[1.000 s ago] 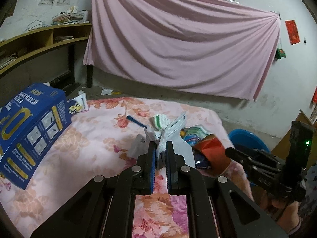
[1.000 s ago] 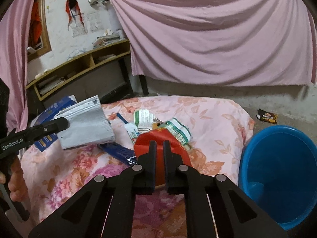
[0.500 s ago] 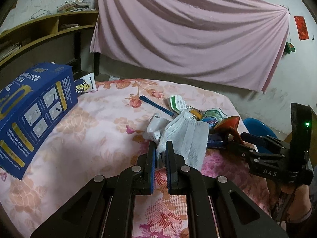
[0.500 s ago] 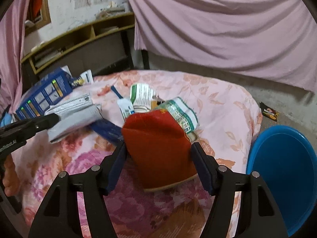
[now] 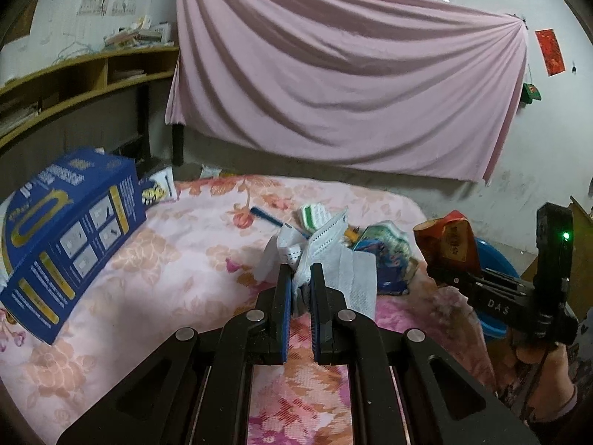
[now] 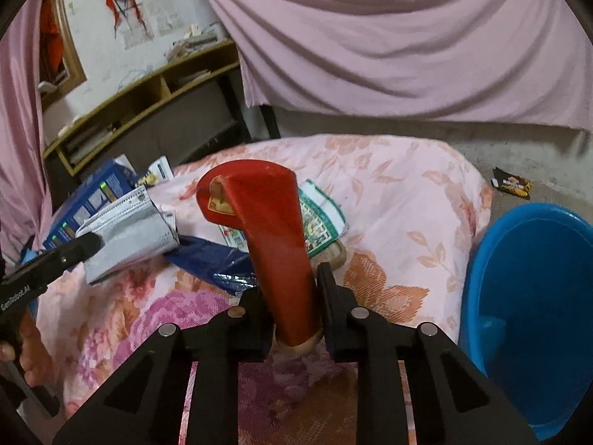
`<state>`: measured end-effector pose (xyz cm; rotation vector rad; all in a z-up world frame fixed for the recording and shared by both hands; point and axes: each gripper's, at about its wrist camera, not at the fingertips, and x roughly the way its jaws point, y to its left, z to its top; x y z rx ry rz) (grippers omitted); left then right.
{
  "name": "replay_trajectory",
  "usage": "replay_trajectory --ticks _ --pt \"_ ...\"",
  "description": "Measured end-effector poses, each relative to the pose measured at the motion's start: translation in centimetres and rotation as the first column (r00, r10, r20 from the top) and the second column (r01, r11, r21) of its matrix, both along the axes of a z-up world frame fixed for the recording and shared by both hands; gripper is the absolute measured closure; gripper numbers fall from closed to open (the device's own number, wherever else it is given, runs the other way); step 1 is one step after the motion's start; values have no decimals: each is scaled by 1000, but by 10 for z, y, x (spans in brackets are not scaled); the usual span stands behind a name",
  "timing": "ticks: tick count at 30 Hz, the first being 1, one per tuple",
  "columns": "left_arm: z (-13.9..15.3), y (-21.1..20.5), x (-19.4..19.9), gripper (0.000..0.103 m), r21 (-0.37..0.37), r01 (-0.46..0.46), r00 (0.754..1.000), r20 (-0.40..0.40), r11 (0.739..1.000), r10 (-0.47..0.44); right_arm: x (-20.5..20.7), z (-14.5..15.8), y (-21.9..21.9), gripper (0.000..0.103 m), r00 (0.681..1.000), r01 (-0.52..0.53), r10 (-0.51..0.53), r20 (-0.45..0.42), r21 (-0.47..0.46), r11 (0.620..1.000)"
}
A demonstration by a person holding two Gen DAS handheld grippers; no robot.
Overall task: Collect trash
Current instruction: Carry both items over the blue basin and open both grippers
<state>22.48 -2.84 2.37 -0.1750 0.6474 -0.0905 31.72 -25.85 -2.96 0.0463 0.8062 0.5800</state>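
Both of your grippers were loaded: the right gripper [image 6: 291, 296], jaws closing on the upright red wrapper [image 6: 267, 230], sat nearest the blue basin [image 6: 526, 315]; the left gripper [image 5: 298, 289] pinched the face mask [image 5: 333, 259].
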Motion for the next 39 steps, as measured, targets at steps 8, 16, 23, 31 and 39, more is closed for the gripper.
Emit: replay_trajectory --ticks 8,16,23,31,39 --pt "38 -35 -3 97 27 59 986 152 998 -62 -28 34 -30 84 980 62 -94 176 177 982" --pt "71 -105 9 97 75 194 938 279 978 -208 -56 72 -83 80 878 212 -328 348 331 919" --pt "67 -173 42 96 55 322 919 219 945 -326 -58 75 -135 80 782 403 -512 357 337 851" --pt "39 -223 78 96 7 389 920 46 921 -389 -41 49 -179 78 762 561 -608 221 241 792" --pt "17 -242 94 92 -18 406 912 -46 914 -406 -29 25 -203 72 776 608 -628 59 197 769"
